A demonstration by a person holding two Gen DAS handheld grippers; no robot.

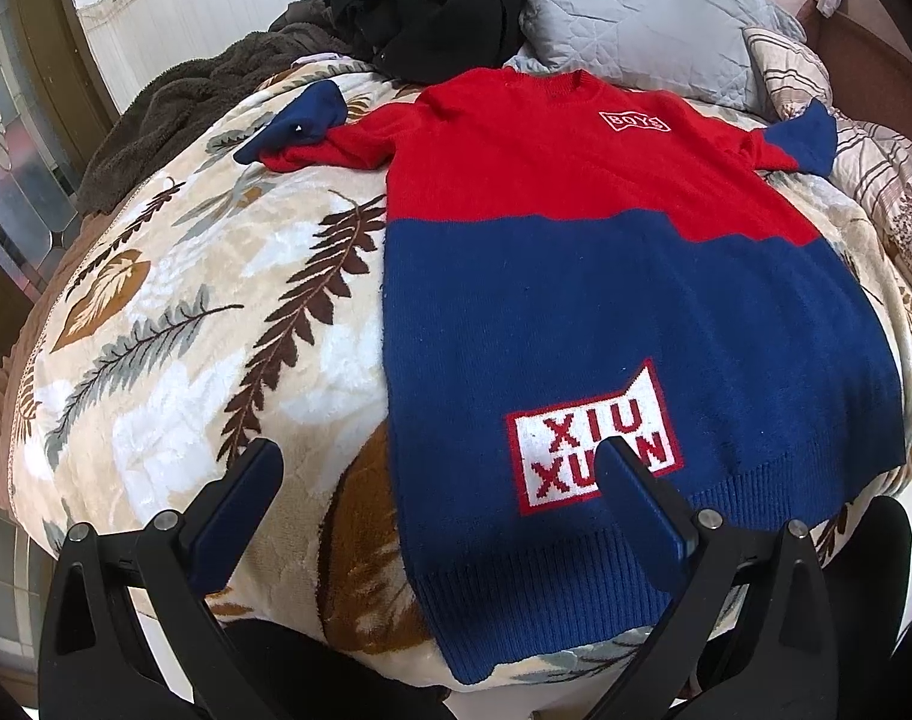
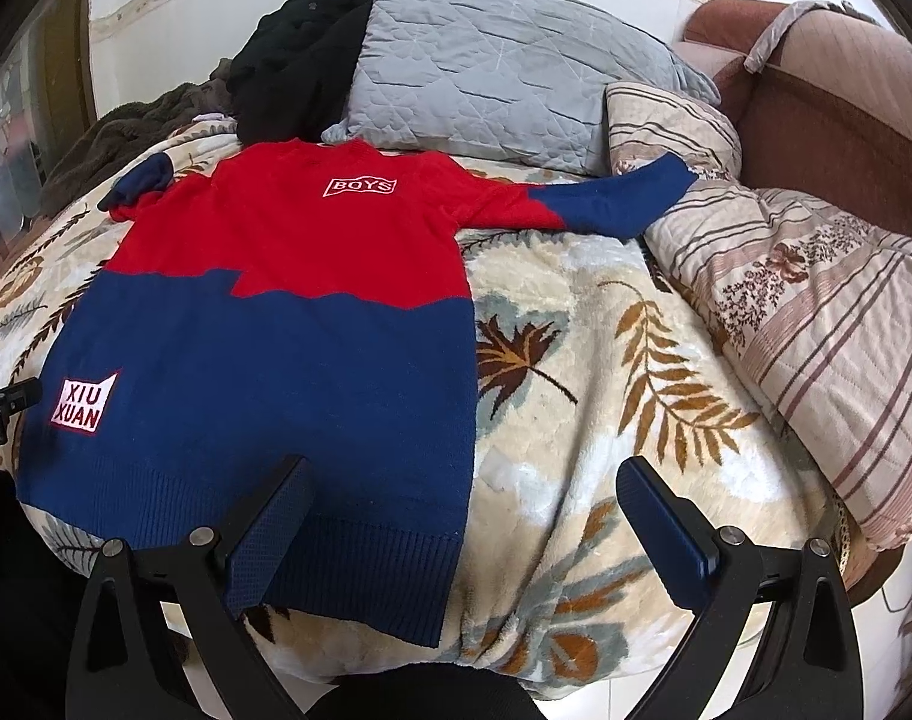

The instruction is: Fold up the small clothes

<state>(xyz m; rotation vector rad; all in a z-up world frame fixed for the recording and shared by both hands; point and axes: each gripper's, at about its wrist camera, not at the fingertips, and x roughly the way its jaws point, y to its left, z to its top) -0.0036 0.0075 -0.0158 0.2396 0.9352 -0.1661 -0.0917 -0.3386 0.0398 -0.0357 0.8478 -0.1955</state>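
A small red and navy knit sweater lies flat, front up, on the leaf-patterned blanket; it also shows in the right wrist view. Its left sleeve is bunched near the shoulder. Its right sleeve stretches out toward a striped quilt. My left gripper is open above the hem's left corner, holding nothing. My right gripper is open above the hem's right corner, holding nothing.
A grey quilted pillow and a black garment pile lie beyond the collar. A striped floral quilt lies at the right, a brown sofa behind it. A dark fleece lies at the far left.
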